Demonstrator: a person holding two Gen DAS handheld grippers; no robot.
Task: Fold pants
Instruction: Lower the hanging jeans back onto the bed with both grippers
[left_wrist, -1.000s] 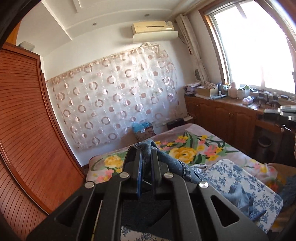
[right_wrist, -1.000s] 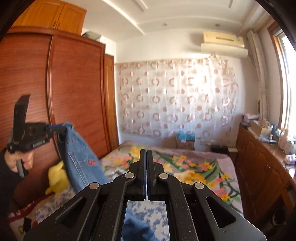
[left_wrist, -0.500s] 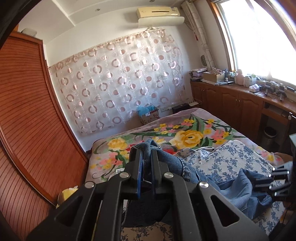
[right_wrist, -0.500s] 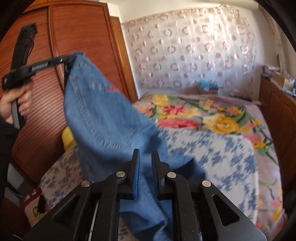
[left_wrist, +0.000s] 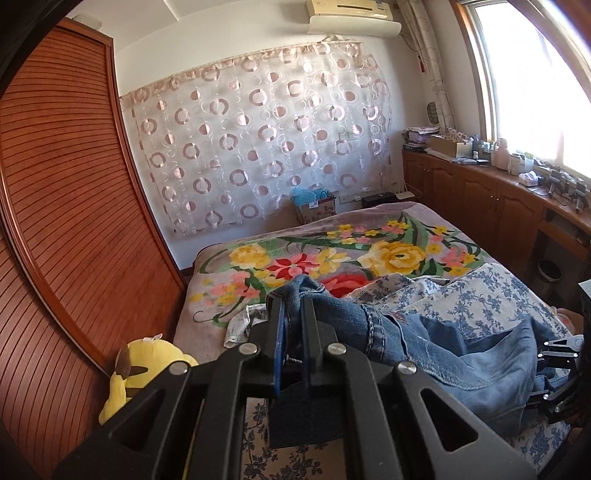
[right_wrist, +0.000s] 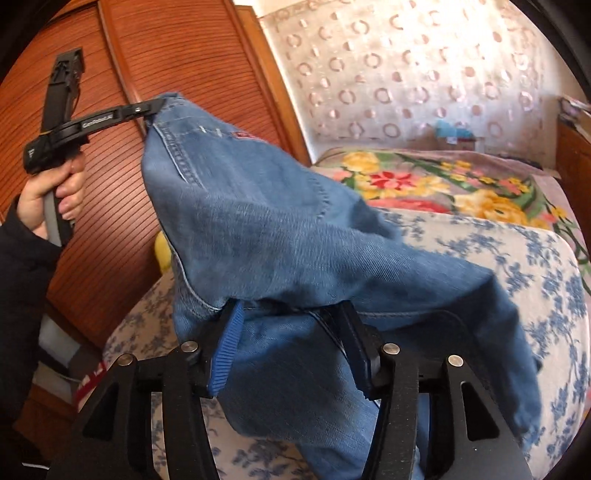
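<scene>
Blue jeans (right_wrist: 288, 236) hang over a bed (left_wrist: 369, 254), lifted at the waistband by the left gripper (left_wrist: 291, 317), whose jaws are pinched tight on the denim. The rest trails onto a blue-flowered sheet (right_wrist: 517, 258). The right gripper (right_wrist: 291, 332) sits low with jaws spread, just opened, loose cloth lying between them but not pressed. Risk: closing here may bunch several layers (no clean edge shows), giving a crooked fold. The single left pinch might also slip under the weight.
</scene>
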